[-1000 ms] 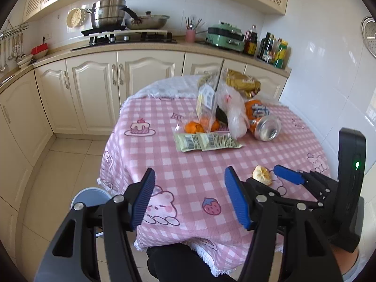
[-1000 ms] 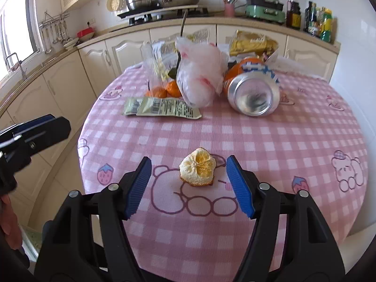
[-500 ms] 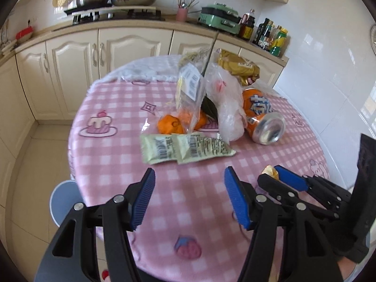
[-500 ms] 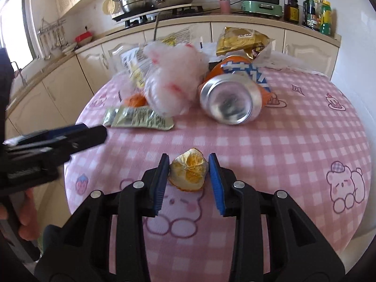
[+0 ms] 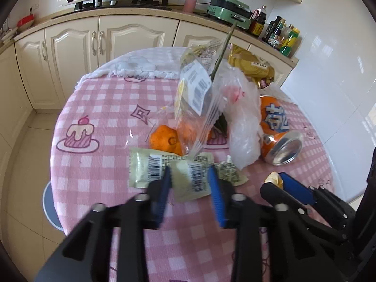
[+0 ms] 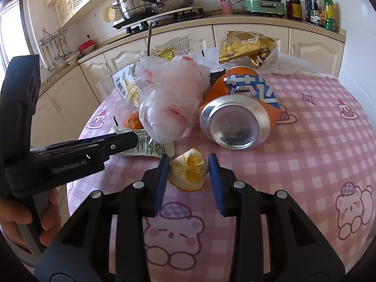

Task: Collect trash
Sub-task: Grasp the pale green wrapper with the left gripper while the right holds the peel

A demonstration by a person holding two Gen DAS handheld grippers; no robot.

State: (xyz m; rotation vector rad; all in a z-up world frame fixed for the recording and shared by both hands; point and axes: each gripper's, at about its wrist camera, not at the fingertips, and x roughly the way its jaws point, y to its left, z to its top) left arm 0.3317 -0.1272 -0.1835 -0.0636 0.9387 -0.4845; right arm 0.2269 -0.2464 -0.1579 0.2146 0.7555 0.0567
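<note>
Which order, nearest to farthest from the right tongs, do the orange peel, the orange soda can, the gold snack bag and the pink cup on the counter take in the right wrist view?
1. Orange peel, between the right tongs.
2. Orange soda can, lying just beyond, slightly right.
3. Gold snack bag, at the table's far edge.
4. Pink cup, back on the counter.

The left gripper (image 5: 189, 178), jaws just closing, straddles a pale green wrapper (image 5: 191, 178) on the checked tablecloth (image 5: 98, 171).
</note>
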